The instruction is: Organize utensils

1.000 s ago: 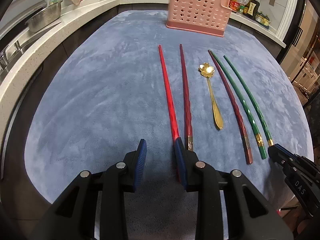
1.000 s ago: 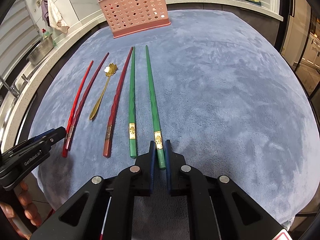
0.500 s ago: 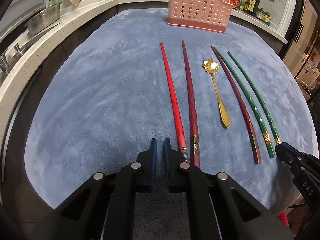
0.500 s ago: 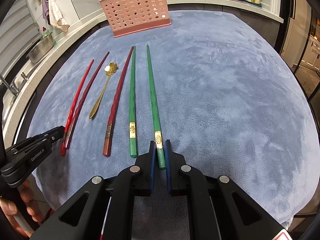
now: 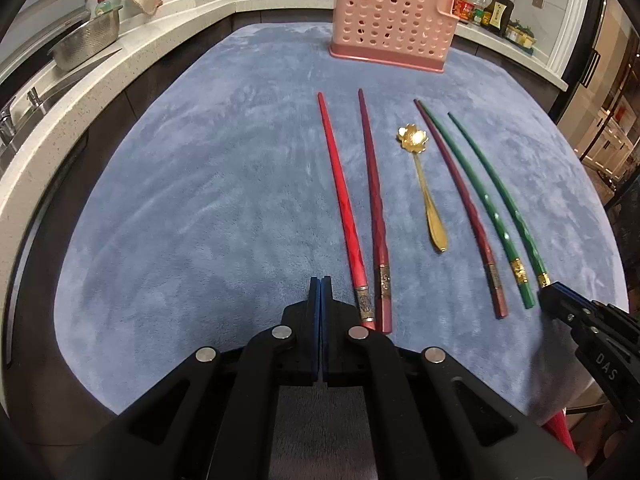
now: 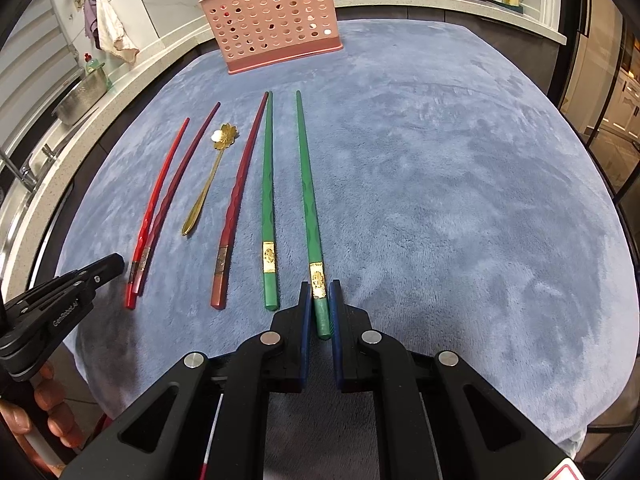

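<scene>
The left gripper (image 5: 321,286) had just closed its jaws on nothing, beside the red chopstick (image 5: 343,208). The right gripper (image 6: 320,300) clenched the end of a green chopstick (image 6: 308,192). 5 chopsticks and 1 gold spoon (image 5: 426,188) lay on the bench (image 5: 192,208), before the pink basket (image 5: 390,16).
</scene>
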The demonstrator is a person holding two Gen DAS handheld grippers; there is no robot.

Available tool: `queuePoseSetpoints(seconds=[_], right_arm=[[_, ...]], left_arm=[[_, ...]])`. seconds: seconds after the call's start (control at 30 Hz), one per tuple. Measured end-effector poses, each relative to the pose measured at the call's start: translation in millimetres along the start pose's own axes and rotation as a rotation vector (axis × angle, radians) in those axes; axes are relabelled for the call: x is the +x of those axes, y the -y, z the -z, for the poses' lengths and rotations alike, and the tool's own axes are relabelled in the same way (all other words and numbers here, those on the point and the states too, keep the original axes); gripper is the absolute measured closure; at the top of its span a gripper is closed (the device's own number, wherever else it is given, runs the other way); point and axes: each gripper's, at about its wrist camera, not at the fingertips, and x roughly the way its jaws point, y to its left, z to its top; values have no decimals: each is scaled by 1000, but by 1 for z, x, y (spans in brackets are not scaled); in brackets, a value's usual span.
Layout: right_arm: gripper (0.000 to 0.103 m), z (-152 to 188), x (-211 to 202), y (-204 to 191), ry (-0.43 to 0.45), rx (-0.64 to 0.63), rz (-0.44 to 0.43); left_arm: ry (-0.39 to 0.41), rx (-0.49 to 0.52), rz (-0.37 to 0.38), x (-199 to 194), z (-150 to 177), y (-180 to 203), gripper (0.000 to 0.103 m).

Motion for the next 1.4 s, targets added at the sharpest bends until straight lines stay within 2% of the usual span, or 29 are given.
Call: queuePoseSetpoints(seconds=[0.3,0.73,0.93,1.4], right_arm=[[95,-3,-4,-1,-2,9,-11],[96,-19,-9,-5,17,-9,-15],[96,-29,-3,-6,10,-19,-26],[96,-28,5,-12,-17,-42,-36]], left_arm=[[-8,-6,26,-10,5,-4,103],[-34,-36,121,-10,1,11,101],[-65,-40,113,4,1,13,101],[-87,-56,75,5,10,-1,101]])
